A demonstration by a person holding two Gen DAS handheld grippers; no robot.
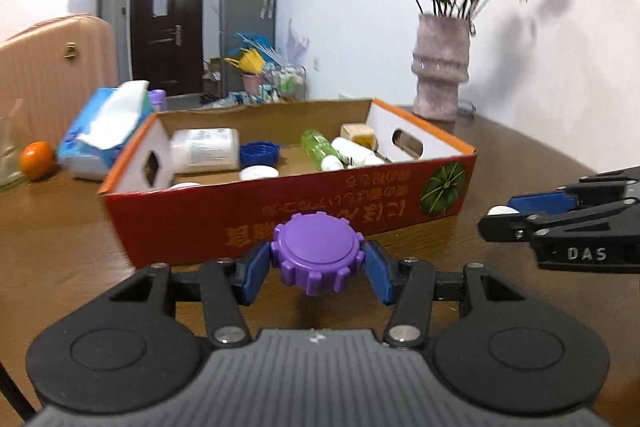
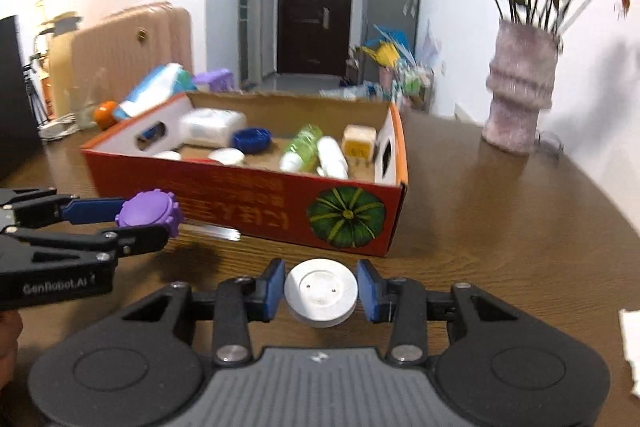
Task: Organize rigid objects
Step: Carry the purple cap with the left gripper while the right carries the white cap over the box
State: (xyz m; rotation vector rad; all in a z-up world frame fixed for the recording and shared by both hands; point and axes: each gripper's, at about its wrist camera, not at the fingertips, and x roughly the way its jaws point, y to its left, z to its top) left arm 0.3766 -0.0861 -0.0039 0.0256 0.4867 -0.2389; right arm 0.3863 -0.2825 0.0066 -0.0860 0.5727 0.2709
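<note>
Gripping a purple cap, the left tool holds it by its ribbed edge between both blue pads, above the worktop and just short of the box. The right tool is clamped on a white lid, pads against its rim on each side.

The box's near red wall stands between both tools and the contents: white bottle, blue cap, green bottle, further white items. Beyond it: tissue pack, orange, vase with blurred flowers.

Left view only: right tool from the side, at the frame's right edge, a sliver of white between its fingers. Right view only: left tool from the side with the purple cap, a metal strip on the worktop at the box's foot, and white paper at far right.
</note>
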